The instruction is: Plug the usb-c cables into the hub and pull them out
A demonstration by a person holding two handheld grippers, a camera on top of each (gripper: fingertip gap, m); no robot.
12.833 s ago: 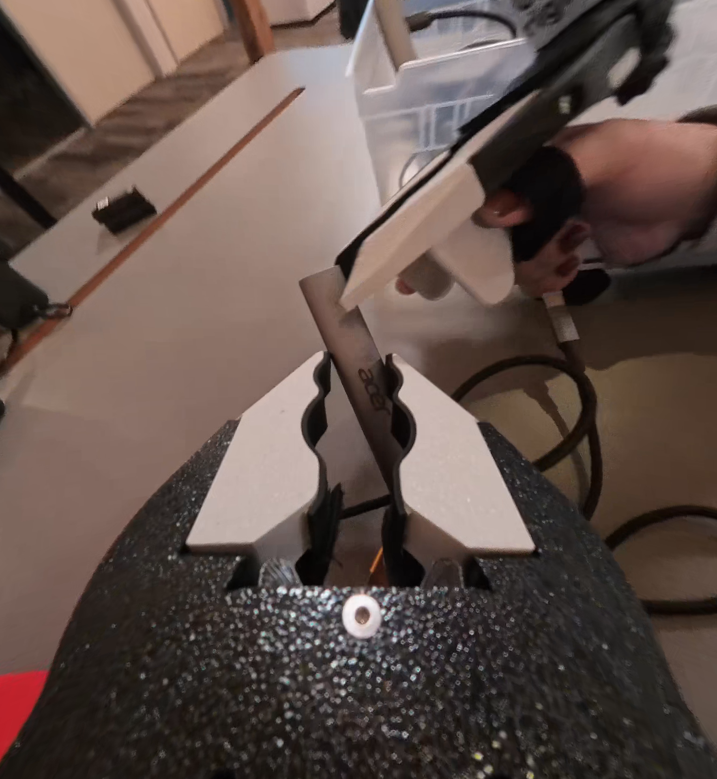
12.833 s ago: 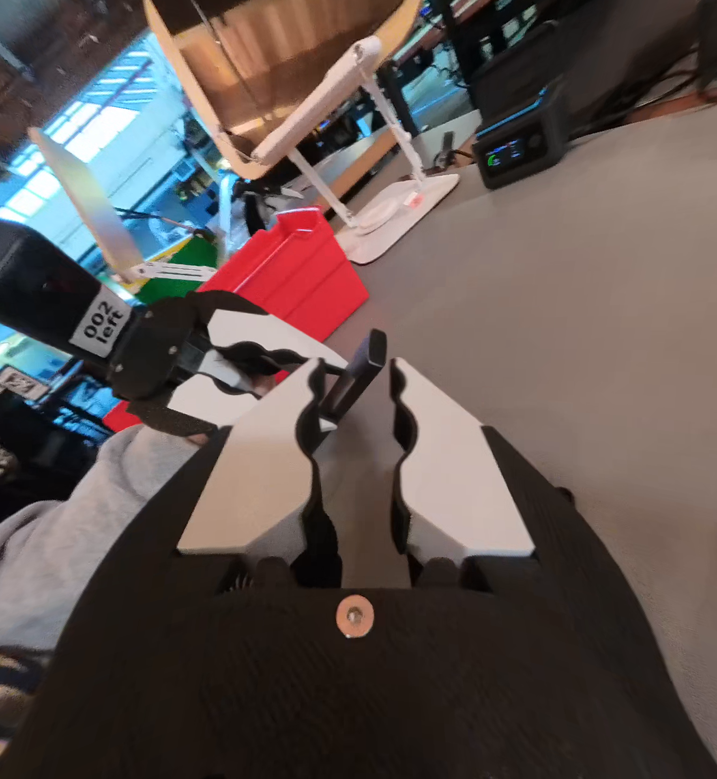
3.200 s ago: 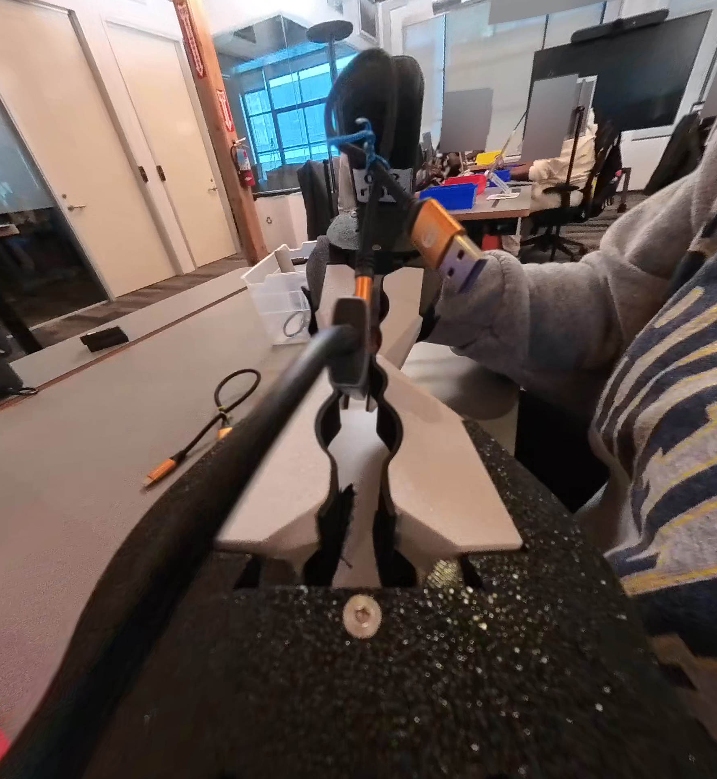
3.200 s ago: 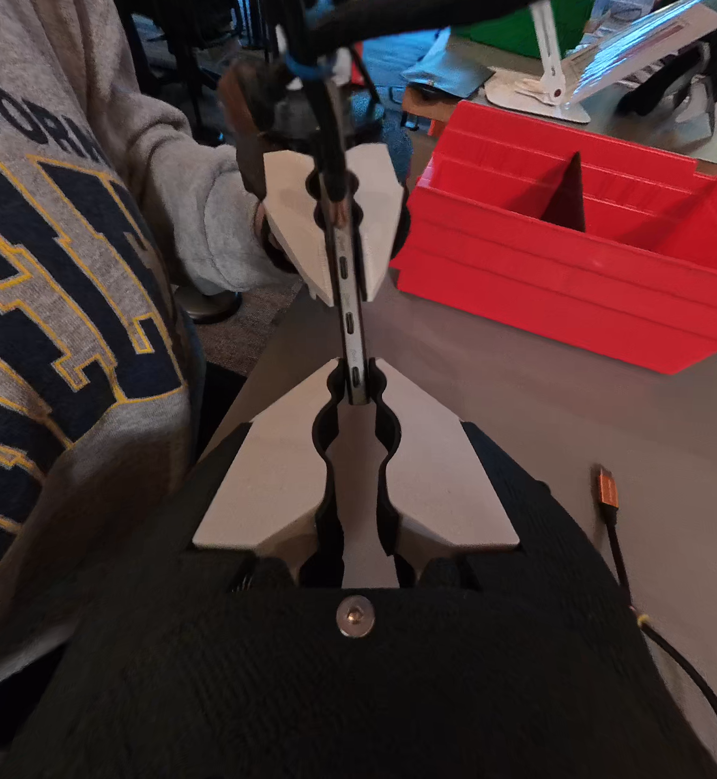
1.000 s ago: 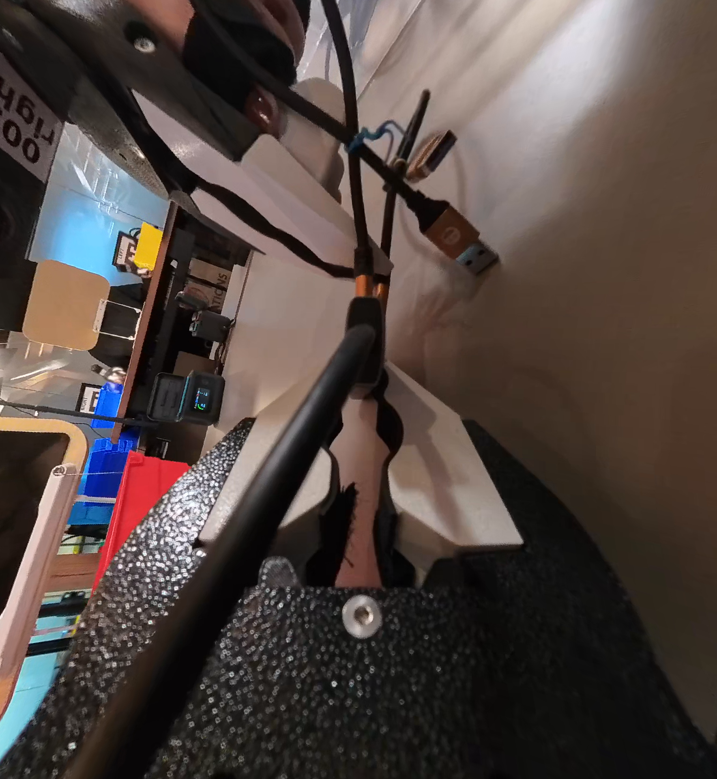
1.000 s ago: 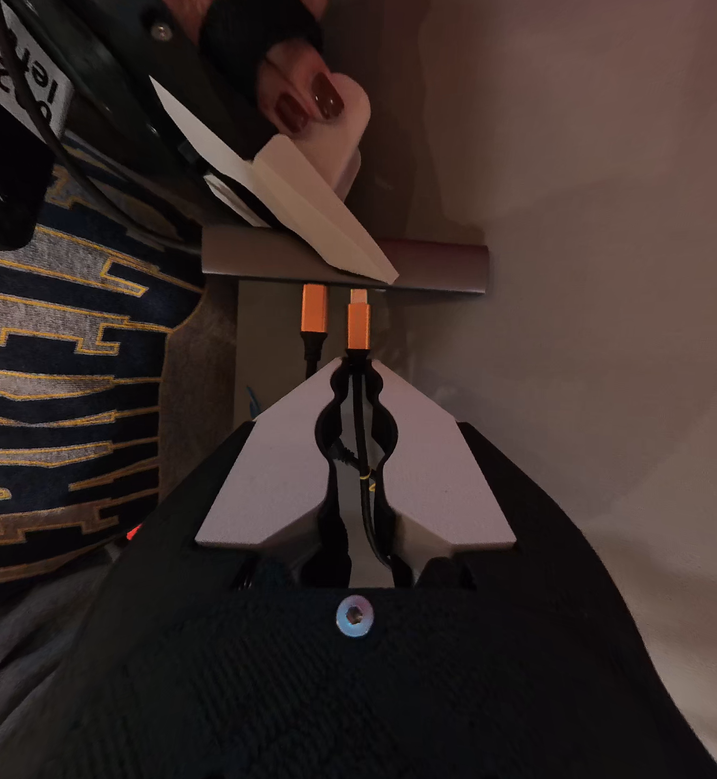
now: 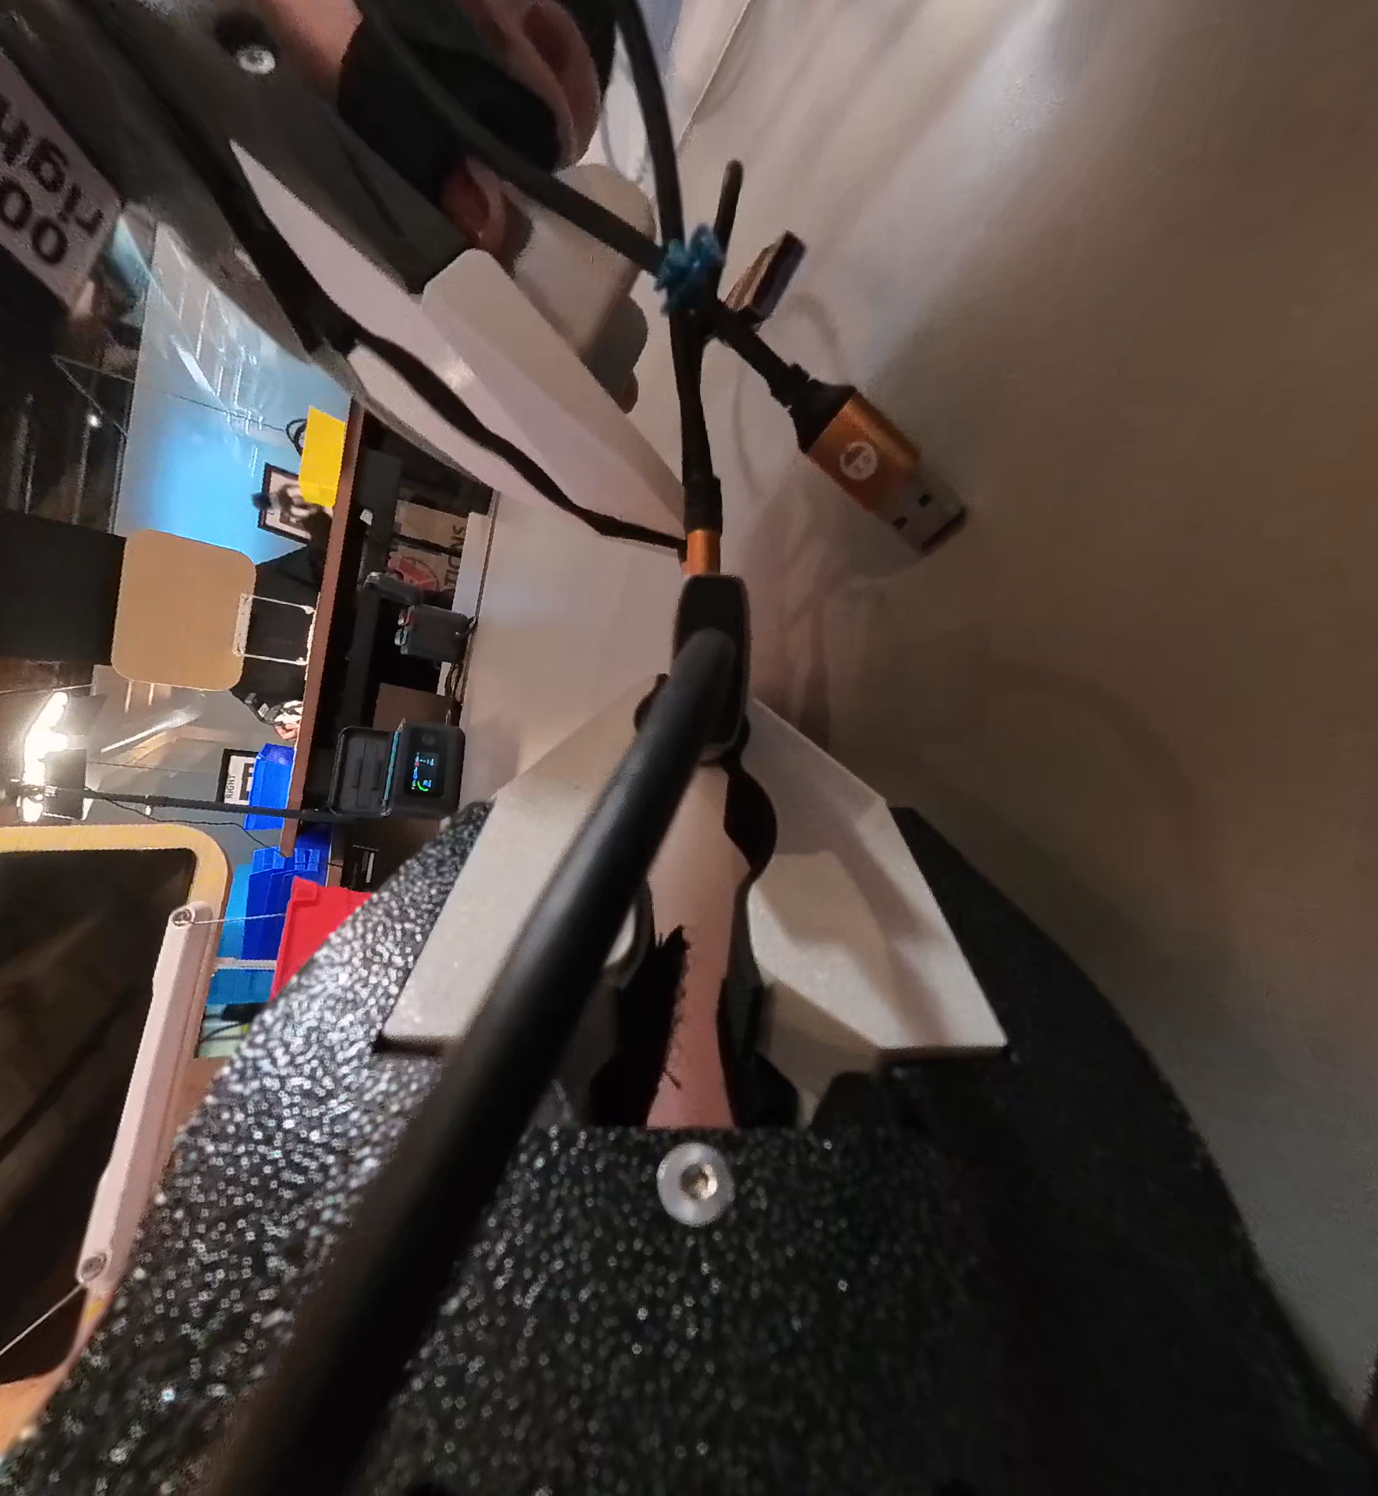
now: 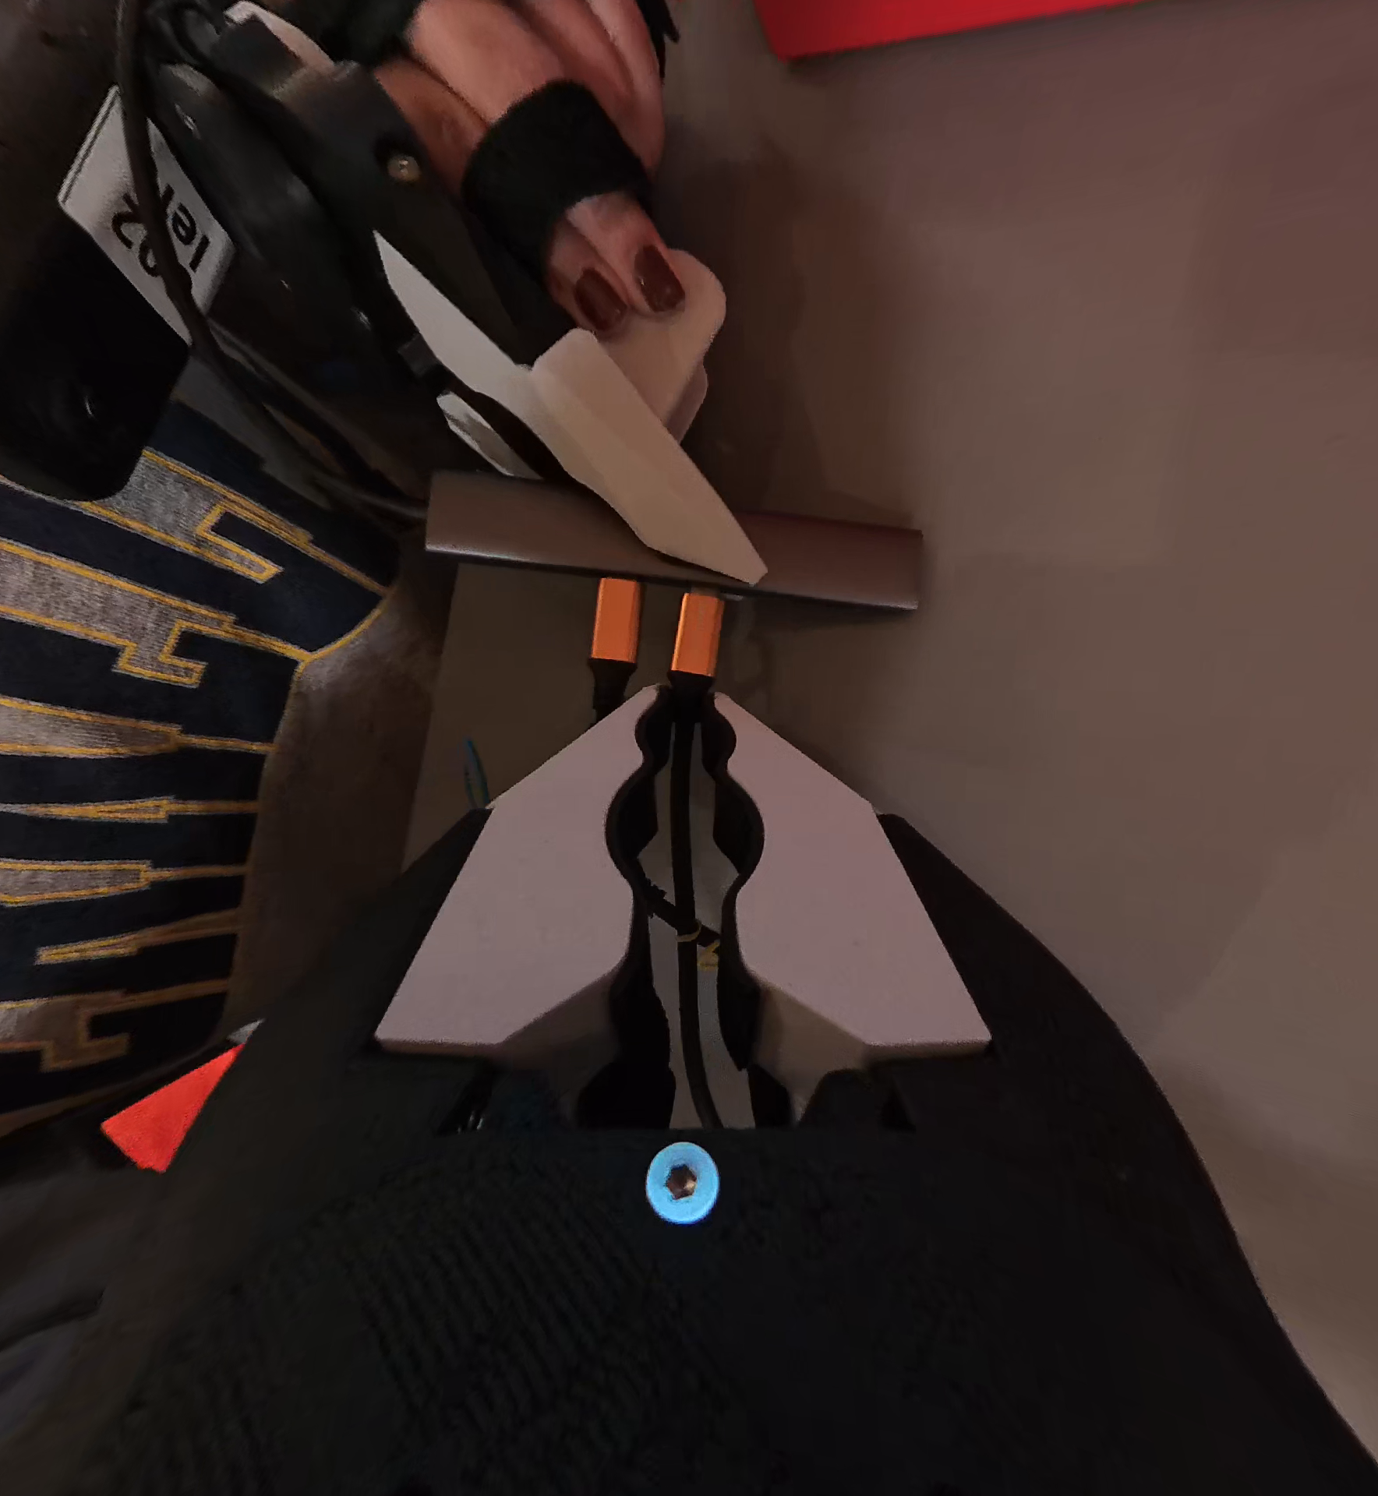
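Left gripper: I have its fingers clamped on the hub, which lies crosswise just past my right fingertips; in the left wrist view the hub shows end-on between my tips, its thick black lead running back over the left finger.

Left plug: orange, seated in the hub, just left of my right fingertips; nothing holds it.

Right plug: orange, in the next port, a sliver of metal showing at the hub, so I judge it not fully home or just starting out; I cannot tell which.

Right gripper: fingers closed on the thin cable right behind that plug.

Progress: both cables are in the hub, so I judge plugging about done; pulling both out is left.

Loose ends: an orange USB-A plug hangs right of my left fingers, with a blue tie on the cables beyond them.

Surface: a plain grey table under and right of both grippers.

Room: a red bin, blue bins and a small lit screen far left of my left fingers; a red edge beyond my right ones.
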